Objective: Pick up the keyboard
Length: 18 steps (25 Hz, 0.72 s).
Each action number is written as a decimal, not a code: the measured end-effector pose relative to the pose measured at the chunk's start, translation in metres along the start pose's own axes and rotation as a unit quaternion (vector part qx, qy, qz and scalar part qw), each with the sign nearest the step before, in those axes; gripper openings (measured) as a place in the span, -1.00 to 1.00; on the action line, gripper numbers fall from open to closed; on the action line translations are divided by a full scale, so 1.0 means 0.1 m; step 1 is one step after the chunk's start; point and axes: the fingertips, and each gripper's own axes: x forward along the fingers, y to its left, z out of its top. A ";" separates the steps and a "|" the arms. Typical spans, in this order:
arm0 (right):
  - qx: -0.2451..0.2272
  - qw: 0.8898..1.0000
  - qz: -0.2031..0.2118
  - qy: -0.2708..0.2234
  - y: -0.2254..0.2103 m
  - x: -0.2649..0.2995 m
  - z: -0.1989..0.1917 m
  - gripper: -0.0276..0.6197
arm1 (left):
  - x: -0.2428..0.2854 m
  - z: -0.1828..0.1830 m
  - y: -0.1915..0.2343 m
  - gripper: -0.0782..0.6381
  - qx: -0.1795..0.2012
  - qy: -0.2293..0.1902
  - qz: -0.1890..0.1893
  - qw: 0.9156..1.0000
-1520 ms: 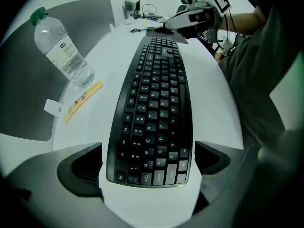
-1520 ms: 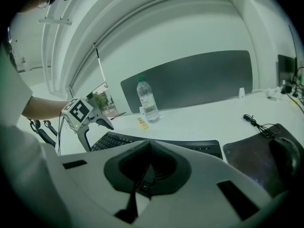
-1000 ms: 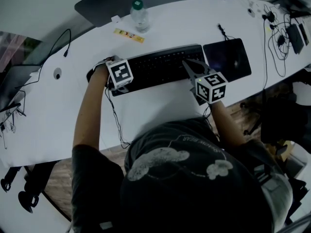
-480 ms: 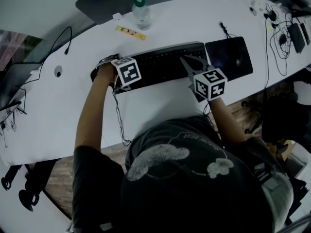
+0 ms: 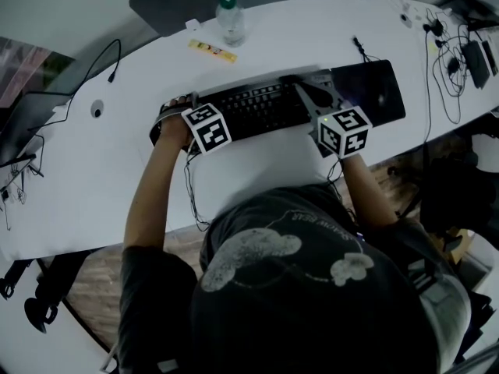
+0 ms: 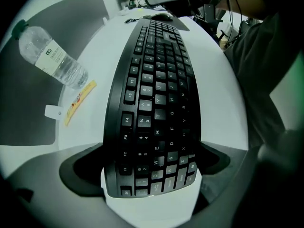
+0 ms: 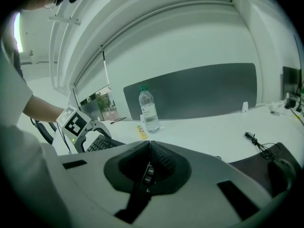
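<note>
At opposite ends of the keyboard [image 5: 257, 107], the left claw [image 6: 151, 167] and right claw [image 7: 149, 161] clamp it.

A clear water bottle [image 5: 231, 20] stands at the far side of a white desk [image 5: 93, 178], a yellow packet [image 5: 212, 51] beside it. A black mouse pad [image 5: 373, 92] and tangled cables [image 5: 448, 61] lie to the right.

Your head camera looks steeply down over your shoulders onto the desk [image 5: 257, 166] and takes in both tools. The camera on your left gripper [image 5: 195, 123] faces down, close above the keyboard [image 6: 156, 103], which runs away from its jaws. The bottle [image 6: 54, 58] lies off its left jaw. The camera on your right gripper [image 5: 306, 90] sits low and faces almost level across the desk. All three views share the keyboard and bottle, and the right one also catches the left gripper.
</note>
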 end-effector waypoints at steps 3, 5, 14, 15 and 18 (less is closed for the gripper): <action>-0.037 0.999 0.003 0.012 -0.01 -0.05 0.02 -0.93 | -0.04 0.01 -0.01 0.86 -0.001 -0.003 0.026 1.000; -0.058 0.998 0.021 0.030 0.02 -0.05 0.00 -0.55 | -0.06 0.00 -0.01 0.86 -0.002 -0.003 0.041 0.999; -0.230 0.946 0.155 0.168 0.22 0.12 -0.10 0.29 | -0.15 0.01 -0.02 0.86 -0.008 -0.003 0.107 0.994; -0.252 0.935 0.168 0.184 0.23 0.16 -0.11 0.32 | -0.16 0.01 -0.02 0.86 -0.008 -0.003 0.115 0.993; -0.308 0.895 0.217 0.239 0.30 0.27 -0.18 0.36 | -0.21 0.01 -0.03 0.86 -0.007 -0.007 0.141 0.990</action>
